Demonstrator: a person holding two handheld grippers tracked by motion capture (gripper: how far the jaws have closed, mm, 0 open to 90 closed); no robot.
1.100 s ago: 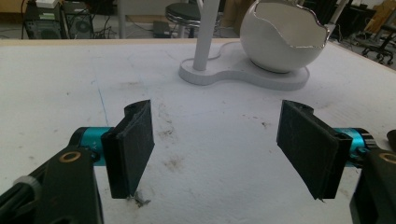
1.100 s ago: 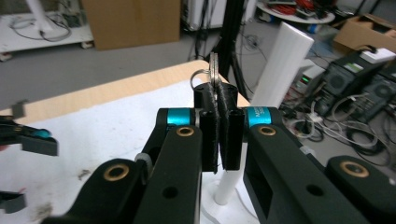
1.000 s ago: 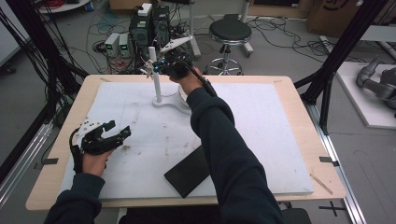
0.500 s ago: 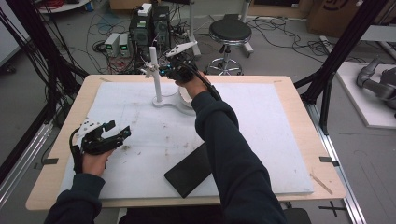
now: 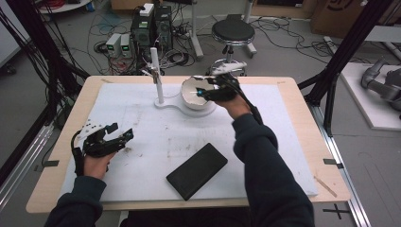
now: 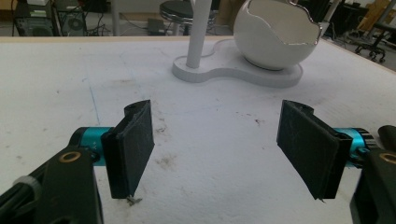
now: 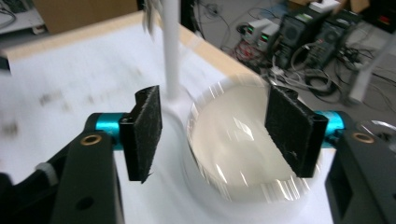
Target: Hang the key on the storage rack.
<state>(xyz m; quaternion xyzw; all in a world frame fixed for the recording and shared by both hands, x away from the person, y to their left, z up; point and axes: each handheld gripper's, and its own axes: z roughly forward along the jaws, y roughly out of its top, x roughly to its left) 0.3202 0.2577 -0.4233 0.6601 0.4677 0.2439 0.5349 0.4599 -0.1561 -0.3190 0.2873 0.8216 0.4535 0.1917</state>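
Note:
A white bowl with a jagged rim (image 5: 196, 94) sits on a white figure-eight base (image 5: 176, 105) next to an upright white post (image 5: 156, 75). My right gripper (image 5: 202, 91) hovers over the bowl's opening; its jaws have just been opening and stand wide apart, with nothing between the pads. In the right gripper view the blurred bowl (image 7: 238, 144) lies below the open right gripper (image 7: 212, 135), with the post (image 7: 170, 51) behind. My left gripper (image 5: 120, 132) rests open near the table's left side. In the left gripper view the left gripper (image 6: 219, 154) faces the bowl (image 6: 278, 32) and post (image 6: 198, 32) from a distance, holding nothing.
A flat black slab (image 5: 196, 170) lies on the white mat (image 5: 283, 142) near the front edge, between my forearms. Small dark specks dot the mat by the left hand. Beyond the far edge stand a stool (image 5: 232, 33) and electronics with cables (image 5: 151, 23).
The right hand moved from the top of the post to the right and down, over the bowl, and its jaws went from shut to open. The left hand stayed put.

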